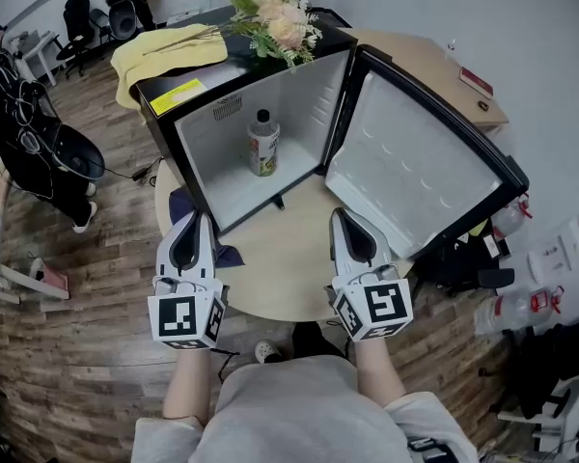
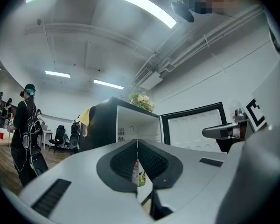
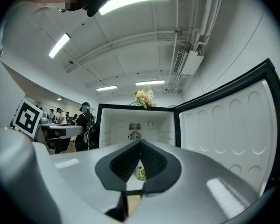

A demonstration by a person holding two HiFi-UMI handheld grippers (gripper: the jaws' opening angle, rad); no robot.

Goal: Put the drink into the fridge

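Two empty tools sit nearest me, in front of the mini fridge (image 1: 187, 96): my left gripper (image 1: 195, 218) and right gripper (image 1: 340, 216), each with jaws pressed together. Farther on, the drink bottle (image 1: 262, 143) stands upright inside that fridge, whose door (image 1: 417, 177) is swung wide open.

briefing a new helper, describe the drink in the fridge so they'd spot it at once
Find the black mini fridge standing open on the round wooden table, with flowers and a yellow cloth on top. Inside its white compartment stands a small bottle with a dark cap and a green-and-white label. It is the only thing inside the fridge.
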